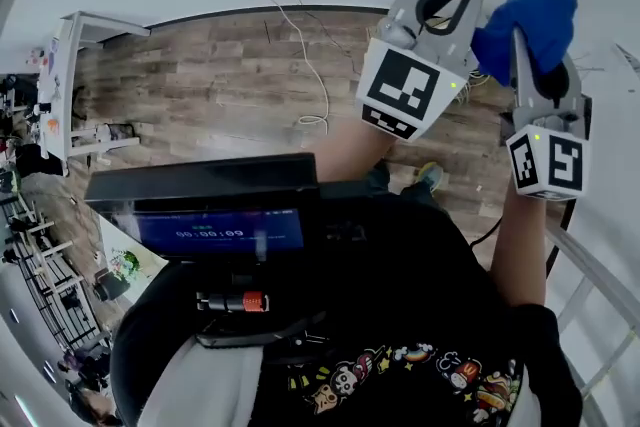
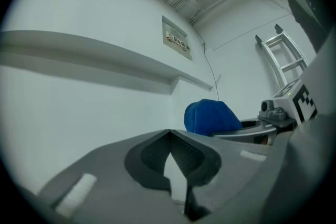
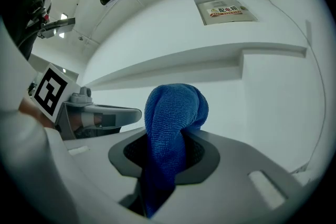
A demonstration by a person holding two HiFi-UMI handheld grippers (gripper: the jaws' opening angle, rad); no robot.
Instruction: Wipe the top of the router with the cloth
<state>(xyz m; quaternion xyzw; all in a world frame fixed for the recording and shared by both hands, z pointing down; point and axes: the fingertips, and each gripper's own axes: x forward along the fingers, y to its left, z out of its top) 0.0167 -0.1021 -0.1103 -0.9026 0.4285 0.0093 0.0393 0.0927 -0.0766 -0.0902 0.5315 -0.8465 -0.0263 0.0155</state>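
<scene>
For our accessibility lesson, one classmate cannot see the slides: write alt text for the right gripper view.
A blue cloth bulges up from between the shut jaws of the right gripper, close against a white wall. The left gripper, with its square-marker cube, sits alongside at the left, and a small sign hangs higher on the wall.

Both grippers are raised in front of the person, side by side and near each other. Left gripper (image 2: 169,132): jaws closed tip to tip, nothing between them. Right gripper (image 3: 169,136): jaws clamped on the blue cloth (image 3: 176,107), which bulges out past the tips. Right forearm (image 1: 520,255) is bare above a black sleeve (image 1: 545,335). Left forearm (image 1: 348,151) only partly in view.
</scene>
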